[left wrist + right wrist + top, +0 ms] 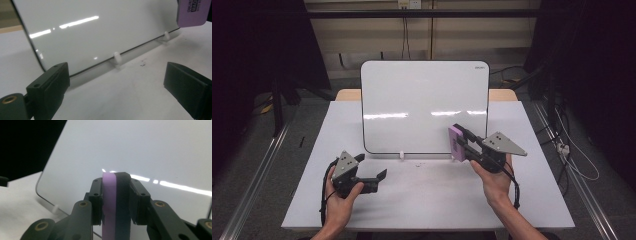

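Between the right claw's (460, 142) pressed pads sits the purple eraser (456, 142), pinched upright at the whiteboard's (422, 100) lower right corner, while the left claw (372, 172) hovers spread and empty over the white desk (422, 200).

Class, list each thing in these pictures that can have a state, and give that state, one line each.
Glossy white whiteboard: propped upright on white clips, wiped blank.
Purple-and-black eraser block: clamped, lifted by the board's lower right.
Right gripper: shut on eraser.
Left gripper: open, empty.

A lab: dark metal frame (279, 100); floor rails (254, 175); loose cables (572, 150); bare white table (427, 200)
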`<action>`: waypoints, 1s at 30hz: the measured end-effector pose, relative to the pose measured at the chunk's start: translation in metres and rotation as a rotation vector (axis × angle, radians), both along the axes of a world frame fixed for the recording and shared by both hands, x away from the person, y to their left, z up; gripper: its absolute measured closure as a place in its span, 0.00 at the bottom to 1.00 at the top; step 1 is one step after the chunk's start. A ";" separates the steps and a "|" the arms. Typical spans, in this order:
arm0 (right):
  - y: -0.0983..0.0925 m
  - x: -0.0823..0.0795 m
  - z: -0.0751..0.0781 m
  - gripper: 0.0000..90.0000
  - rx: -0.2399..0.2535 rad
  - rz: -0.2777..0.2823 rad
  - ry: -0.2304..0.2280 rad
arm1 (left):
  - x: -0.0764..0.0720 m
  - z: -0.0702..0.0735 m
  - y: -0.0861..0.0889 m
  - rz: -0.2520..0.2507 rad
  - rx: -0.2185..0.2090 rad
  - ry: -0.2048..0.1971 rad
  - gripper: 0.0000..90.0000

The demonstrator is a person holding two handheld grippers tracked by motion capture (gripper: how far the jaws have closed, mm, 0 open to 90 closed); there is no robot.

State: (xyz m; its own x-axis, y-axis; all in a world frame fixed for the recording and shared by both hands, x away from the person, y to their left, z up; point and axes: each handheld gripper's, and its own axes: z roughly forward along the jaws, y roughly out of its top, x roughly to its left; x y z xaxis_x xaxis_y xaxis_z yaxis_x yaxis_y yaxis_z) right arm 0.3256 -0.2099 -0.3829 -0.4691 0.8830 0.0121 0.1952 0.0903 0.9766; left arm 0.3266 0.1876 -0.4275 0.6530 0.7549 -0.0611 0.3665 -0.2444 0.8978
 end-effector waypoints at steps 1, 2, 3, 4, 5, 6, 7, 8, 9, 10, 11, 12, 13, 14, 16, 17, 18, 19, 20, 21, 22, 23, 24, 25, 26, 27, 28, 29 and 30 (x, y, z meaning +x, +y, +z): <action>-0.001 0.000 0.001 0.75 -0.013 -0.006 -0.005 | 0.000 -0.002 0.003 0.010 -0.013 0.005 0.07; -0.002 0.001 0.002 0.75 -0.026 -0.012 -0.005 | 0.000 -0.004 0.006 0.021 -0.018 0.011 0.07; -0.003 0.001 0.003 0.75 -0.043 -0.020 -0.004 | 0.001 -0.005 0.009 0.031 -0.031 0.020 0.08; -0.004 0.002 0.005 0.75 -0.055 -0.028 -0.007 | 0.001 -0.006 0.012 0.042 -0.041 0.025 0.08; -0.005 0.002 0.007 0.75 -0.074 -0.033 -0.007 | 0.001 -0.006 0.014 0.059 -0.048 0.021 0.08; -0.005 0.003 0.008 0.75 -0.098 -0.042 -0.008 | 0.001 -0.006 0.017 0.073 -0.045 0.018 0.08; -0.006 0.003 0.009 0.75 -0.115 -0.050 -0.009 | 0.002 -0.007 0.018 0.082 -0.046 0.017 0.08; -0.007 0.004 0.010 0.75 -0.127 -0.059 -0.004 | 0.003 -0.007 0.019 0.086 -0.042 0.015 0.08; -0.007 0.005 0.010 0.75 -0.138 -0.066 0.004 | 0.003 -0.007 0.020 0.095 -0.038 0.014 0.08; -0.008 0.006 0.010 0.75 -0.156 -0.071 0.009 | 0.004 -0.007 0.020 0.100 -0.037 0.012 0.08; -0.008 0.008 0.009 0.75 -0.172 -0.077 0.012 | 0.004 -0.007 0.019 0.099 -0.036 0.012 0.08; -0.008 0.009 0.008 0.75 -0.183 -0.081 0.017 | 0.004 -0.007 0.019 0.095 -0.037 0.010 0.08; -0.008 0.010 0.008 0.75 -0.191 -0.082 0.022 | 0.004 -0.007 0.018 0.090 -0.030 0.007 0.08; -0.008 0.010 0.007 0.75 -0.197 -0.085 0.028 | 0.004 -0.006 0.017 0.087 -0.024 0.003 0.08; -0.008 0.011 0.007 0.76 -0.209 -0.090 0.034 | 0.005 -0.006 0.016 0.082 -0.027 0.004 0.08; -0.008 0.012 0.007 0.76 -0.221 -0.096 0.032 | 0.004 -0.006 0.015 0.083 -0.026 0.001 0.08; -0.009 0.012 0.007 0.76 -0.228 -0.101 0.035 | 0.004 -0.006 0.015 0.081 -0.021 -0.003 0.08; -0.009 0.013 0.007 0.76 -0.233 -0.104 0.043 | 0.004 -0.005 0.014 0.082 -0.022 -0.002 0.08; -0.009 0.014 0.007 0.76 -0.244 -0.109 0.049 | 0.003 -0.005 0.013 0.078 -0.031 0.003 0.08; -0.008 0.014 0.006 0.76 -0.265 -0.116 0.049 | 0.002 -0.005 0.012 0.068 -0.031 0.006 0.08; -0.008 0.015 0.006 0.76 -0.282 -0.119 0.051 | 0.001 -0.005 0.011 0.058 -0.026 0.005 0.07; -0.007 0.015 0.006 0.76 -0.298 -0.123 0.049 | 0.001 -0.005 0.009 0.052 -0.022 0.001 0.07; -0.006 0.015 0.006 0.76 -0.313 -0.125 0.045 | 0.000 -0.005 0.009 0.048 -0.017 -0.002 0.07; -0.004 0.015 0.006 0.76 -0.330 -0.129 0.046 | 0.000 -0.005 0.008 0.047 -0.013 -0.007 0.07; -0.003 0.016 0.006 0.76 -0.340 -0.129 0.048 | 0.001 -0.005 0.008 0.046 -0.008 -0.008 0.07; -0.002 0.016 0.007 0.76 -0.356 -0.131 0.049 | 0.001 -0.005 0.008 0.046 -0.011 -0.006 0.07; -0.001 0.017 0.007 0.76 -0.380 -0.139 0.045 | 0.001 -0.005 0.009 0.047 -0.008 -0.007 0.07; 0.001 0.017 0.007 0.76 -0.393 -0.139 0.046 | 0.000 -0.006 0.009 0.049 -0.011 -0.006 0.07; 0.002 0.017 0.007 0.76 -0.403 -0.144 0.050 | 0.001 -0.006 0.010 0.046 -0.005 -0.006 0.07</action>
